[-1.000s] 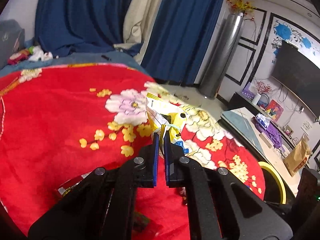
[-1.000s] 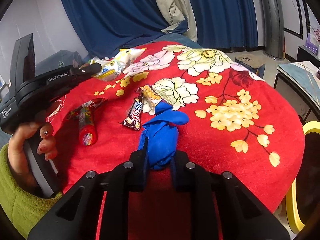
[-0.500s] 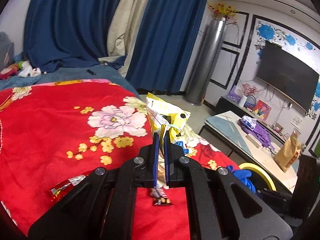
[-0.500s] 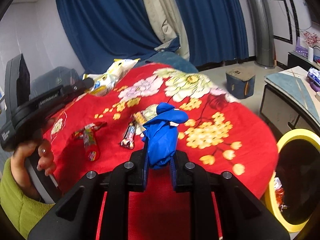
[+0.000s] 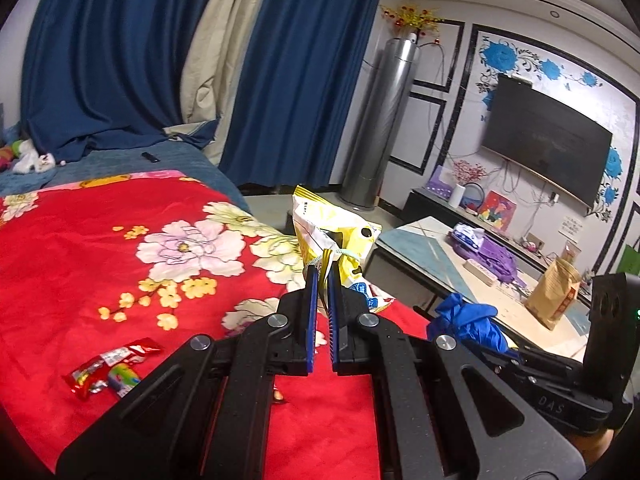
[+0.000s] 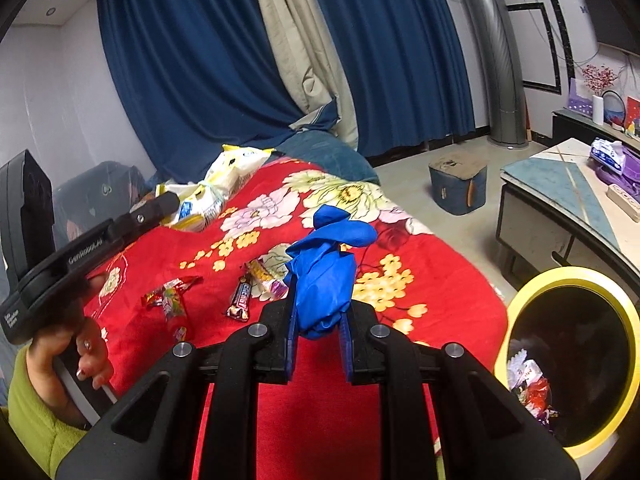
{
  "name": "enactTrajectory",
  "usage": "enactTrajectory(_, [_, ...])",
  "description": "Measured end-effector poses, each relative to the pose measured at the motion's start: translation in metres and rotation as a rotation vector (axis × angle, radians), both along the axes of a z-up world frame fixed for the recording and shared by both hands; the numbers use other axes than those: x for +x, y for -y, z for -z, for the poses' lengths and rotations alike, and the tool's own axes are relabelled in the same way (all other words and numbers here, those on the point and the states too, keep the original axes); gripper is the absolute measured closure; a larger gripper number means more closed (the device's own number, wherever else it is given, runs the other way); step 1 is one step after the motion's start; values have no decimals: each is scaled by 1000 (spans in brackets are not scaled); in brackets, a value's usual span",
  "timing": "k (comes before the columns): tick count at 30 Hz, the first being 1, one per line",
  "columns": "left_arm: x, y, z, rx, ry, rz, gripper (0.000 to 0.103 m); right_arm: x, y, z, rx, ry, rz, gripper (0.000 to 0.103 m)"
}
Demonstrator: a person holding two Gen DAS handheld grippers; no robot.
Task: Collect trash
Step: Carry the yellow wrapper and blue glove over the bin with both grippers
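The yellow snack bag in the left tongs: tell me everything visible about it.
The yellow snack bag is a crinkled, glossy packet, yellow and white with blue print near its lower end and a black dot on one side. The left tongs are shut on its pinched lower part, holding it upright, clear above the red floral blanket. From the right wrist view it sticks out past the tongs' tip. Nothing else touches it.

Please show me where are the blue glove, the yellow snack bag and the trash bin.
blue glove (image 6: 324, 276): right wrist view, crumpled middle.
yellow snack bag (image 5: 332, 232): left wrist view, upper front panel.
trash bin (image 6: 576, 276): right wrist view, yellow rim's top.
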State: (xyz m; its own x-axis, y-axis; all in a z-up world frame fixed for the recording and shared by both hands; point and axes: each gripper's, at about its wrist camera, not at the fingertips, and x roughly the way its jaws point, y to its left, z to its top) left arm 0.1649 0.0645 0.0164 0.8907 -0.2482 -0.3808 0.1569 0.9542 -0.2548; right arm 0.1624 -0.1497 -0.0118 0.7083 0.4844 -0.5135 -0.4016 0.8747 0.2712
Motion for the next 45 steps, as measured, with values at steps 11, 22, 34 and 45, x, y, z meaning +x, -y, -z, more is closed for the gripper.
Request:
enactTrajectory(11, [-7, 28, 0, 27, 13, 70, 101, -10, 30, -3, -2, 8, 58, 87])
enactTrajectory(22, [-13, 63, 6, 55, 1, 153, 101, -14, 67, -3, -5, 10, 141, 87])
enactTrajectory(34, [-23, 112, 20, 106, -23, 263, 101, -20, 116, 2, -10, 5, 247, 87])
enactTrajectory(45, [-29, 150, 34, 155, -45, 340, 101, -23, 158, 10, -6, -6, 338, 87])
